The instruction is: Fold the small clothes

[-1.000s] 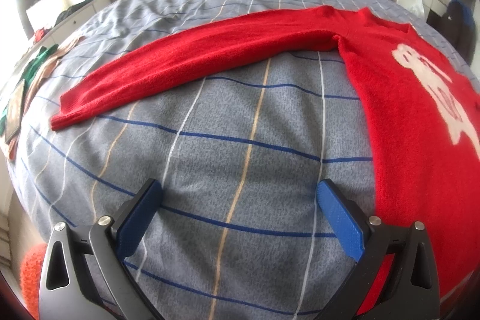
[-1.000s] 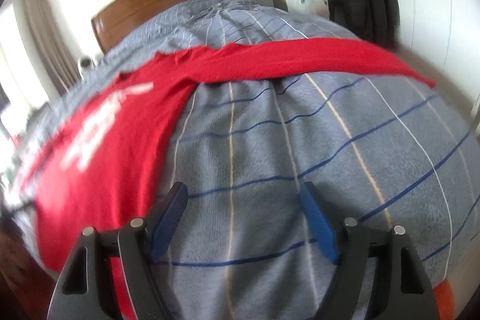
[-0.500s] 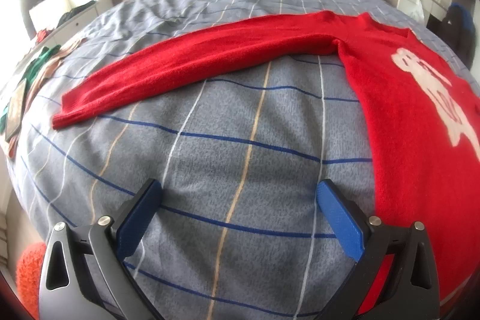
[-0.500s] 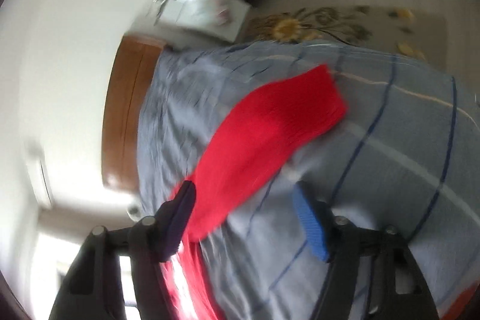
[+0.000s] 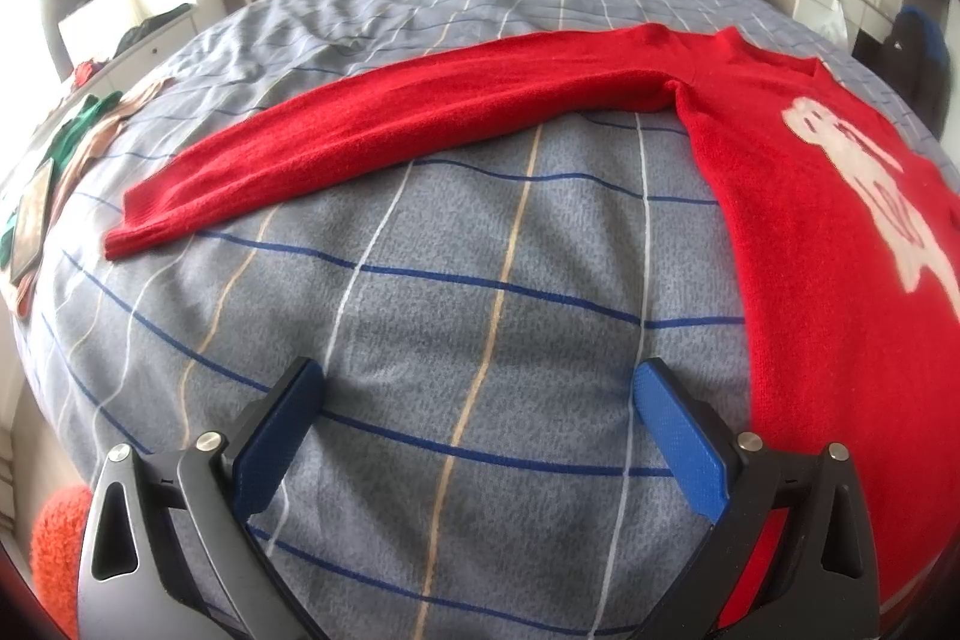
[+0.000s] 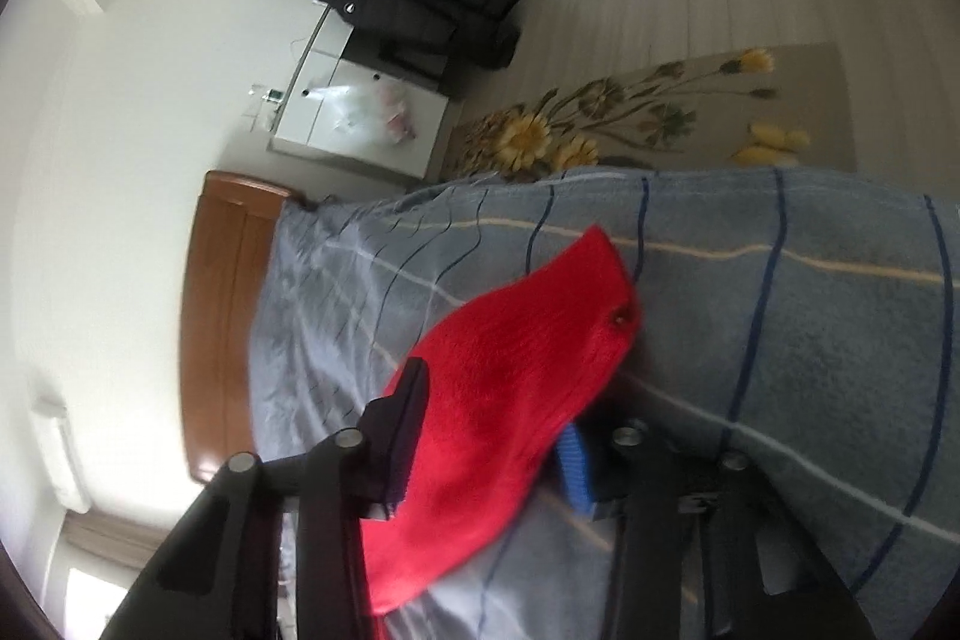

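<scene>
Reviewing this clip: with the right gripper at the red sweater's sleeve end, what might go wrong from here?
1. The right gripper is closing on the sleeve a little back from the cuff; the loose end may flop or crease when folded.
2. The thick knit bunches between the jaws; the pads may also pinch the bedspread beneath.
3. The left gripper hangs open over bare bedspread, so nothing pins the sweater body; pulling may drag it.
</scene>
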Demonstrator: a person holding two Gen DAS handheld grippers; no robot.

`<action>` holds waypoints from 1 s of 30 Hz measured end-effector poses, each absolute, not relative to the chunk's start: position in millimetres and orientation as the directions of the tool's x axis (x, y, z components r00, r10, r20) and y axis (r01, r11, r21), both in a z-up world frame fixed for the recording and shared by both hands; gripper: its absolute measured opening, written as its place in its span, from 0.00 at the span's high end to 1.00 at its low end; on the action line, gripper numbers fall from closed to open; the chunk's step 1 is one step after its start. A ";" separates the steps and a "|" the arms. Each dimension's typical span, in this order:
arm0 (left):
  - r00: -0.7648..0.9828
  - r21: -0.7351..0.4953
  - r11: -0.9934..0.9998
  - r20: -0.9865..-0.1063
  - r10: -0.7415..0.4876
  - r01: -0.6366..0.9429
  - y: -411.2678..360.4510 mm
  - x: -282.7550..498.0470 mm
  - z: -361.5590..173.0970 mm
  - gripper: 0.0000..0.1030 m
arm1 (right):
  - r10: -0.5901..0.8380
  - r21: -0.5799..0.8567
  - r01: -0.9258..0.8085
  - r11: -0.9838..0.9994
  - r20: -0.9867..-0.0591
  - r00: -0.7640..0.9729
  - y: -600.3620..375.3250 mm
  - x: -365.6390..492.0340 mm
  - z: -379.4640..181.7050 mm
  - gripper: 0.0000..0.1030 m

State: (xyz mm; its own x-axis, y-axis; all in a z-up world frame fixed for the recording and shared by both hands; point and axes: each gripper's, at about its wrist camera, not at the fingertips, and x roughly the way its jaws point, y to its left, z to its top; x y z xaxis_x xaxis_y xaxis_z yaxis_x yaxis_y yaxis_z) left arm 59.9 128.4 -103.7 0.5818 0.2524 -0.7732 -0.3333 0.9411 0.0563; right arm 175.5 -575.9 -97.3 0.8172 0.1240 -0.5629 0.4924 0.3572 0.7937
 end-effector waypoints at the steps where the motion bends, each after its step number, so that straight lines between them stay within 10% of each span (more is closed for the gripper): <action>1: 0.582 0.056 0.941 -0.773 0.252 -0.334 128.4 59.8 -103.7 0.00 | 0.114 0.769 0.508 0.387 -0.587 0.802 -577.1 179.0 -95.3 0.82; 2: 0.581 0.055 0.941 -0.774 0.252 -0.335 128.2 59.9 -103.7 0.00 | 0.100 0.750 0.520 0.409 -0.603 0.791 -577.7 180.7 -92.1 0.95; 19: 0.588 0.052 0.943 -0.770 0.247 -0.328 127.5 64.1 -105.2 0.00 | 0.589 0.502 -0.349 0.792 -0.474 0.655 -216.7 298.7 91.4 0.95; 22: 0.592 0.053 0.943 -0.766 0.249 -0.328 128.2 62.7 -105.5 0.00 | 0.726 0.584 -0.435 0.686 -0.504 0.469 -141.2 304.4 48.1 0.70; 23: 0.593 0.052 0.944 -0.766 0.247 -0.327 128.0 62.9 -105.6 0.00 | 0.763 0.632 -0.428 0.646 -0.508 0.401 -126.4 306.4 31.6 0.30; 24: 0.592 0.052 0.944 -0.767 0.247 -0.326 127.8 62.7 -105.6 0.00 | 0.804 0.701 -0.398 0.592 -0.482 0.347 -114.3 304.3 11.8 0.20; 30: 0.592 0.048 0.945 -0.769 0.241 -0.323 127.8 60.4 -104.7 0.00 | 0.862 0.854 -0.249 0.457 -0.356 0.360 -162.0 294.3 -28.8 0.20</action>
State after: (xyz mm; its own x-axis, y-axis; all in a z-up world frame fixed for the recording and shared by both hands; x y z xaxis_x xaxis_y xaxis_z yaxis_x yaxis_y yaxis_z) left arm 60.4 127.8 -104.7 0.5924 0.2412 -0.7687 -0.3225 0.9453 0.0481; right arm 294.3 -162.0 -28.8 0.3605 0.8620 -0.3563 -0.2492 0.4571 0.8538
